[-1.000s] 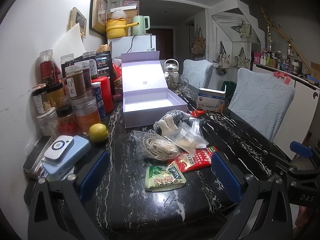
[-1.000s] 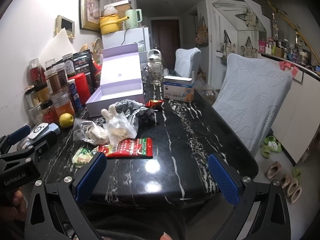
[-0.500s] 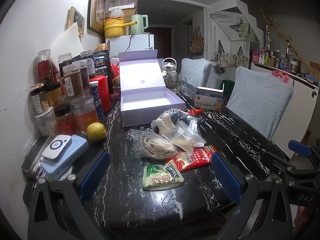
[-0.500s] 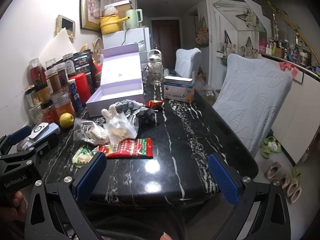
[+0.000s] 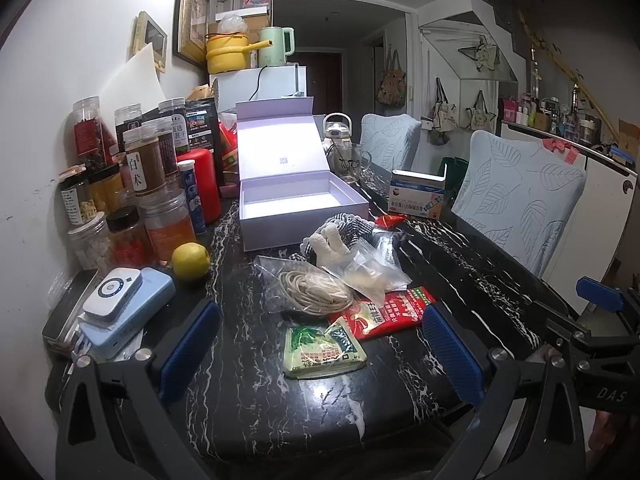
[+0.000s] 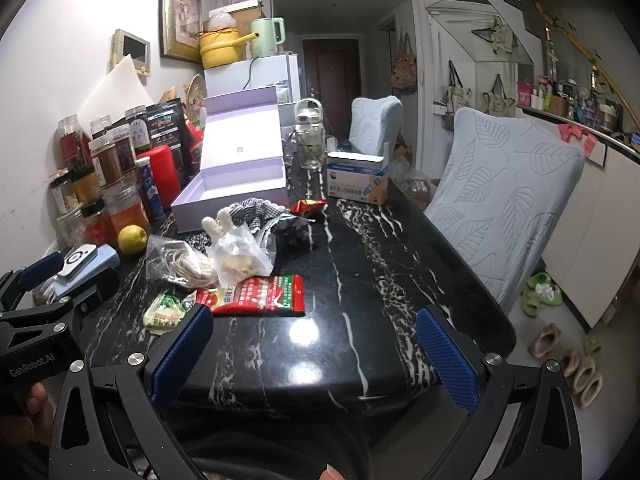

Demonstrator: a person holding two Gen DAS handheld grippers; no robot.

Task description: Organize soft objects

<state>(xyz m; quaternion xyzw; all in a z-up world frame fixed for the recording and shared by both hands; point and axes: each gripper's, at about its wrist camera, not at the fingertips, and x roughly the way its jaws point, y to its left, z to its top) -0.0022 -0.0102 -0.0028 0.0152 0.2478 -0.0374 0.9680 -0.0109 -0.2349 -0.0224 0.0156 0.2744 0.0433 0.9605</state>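
Note:
An open lilac box (image 5: 300, 208) (image 6: 236, 190) stands on the black marble table (image 5: 248, 400), its lid up. In front of it lies a heap of soft items: a checked cloth with a white plush (image 5: 332, 242) (image 6: 218, 224), a clear bag of cord (image 5: 308, 290) (image 6: 176, 258), a clear bag of pale pieces (image 5: 370, 274) (image 6: 240, 260), a red packet (image 5: 390, 310) (image 6: 260, 290), a green packet (image 5: 322, 348) (image 6: 164, 310) and a small red wrapper (image 5: 390, 220) (image 6: 308, 206). My left gripper (image 5: 320, 352) is open, low over the green packet. My right gripper (image 6: 316, 360) is open and empty at the table's near edge.
Jars and bottles (image 5: 136, 184) crowd the table's left side, with a lemon (image 5: 191, 261) and blue devices (image 5: 124, 308). A blue-white carton (image 5: 416, 198) and a glass kettle (image 5: 340, 148) stand behind. Leaf-patterned chairs (image 6: 504, 196) line the right; slippers (image 6: 560, 344) lie on the floor.
The left gripper has shifted slightly, so the heap sits a little left in its view. The right gripper has stayed still. Both stay open.

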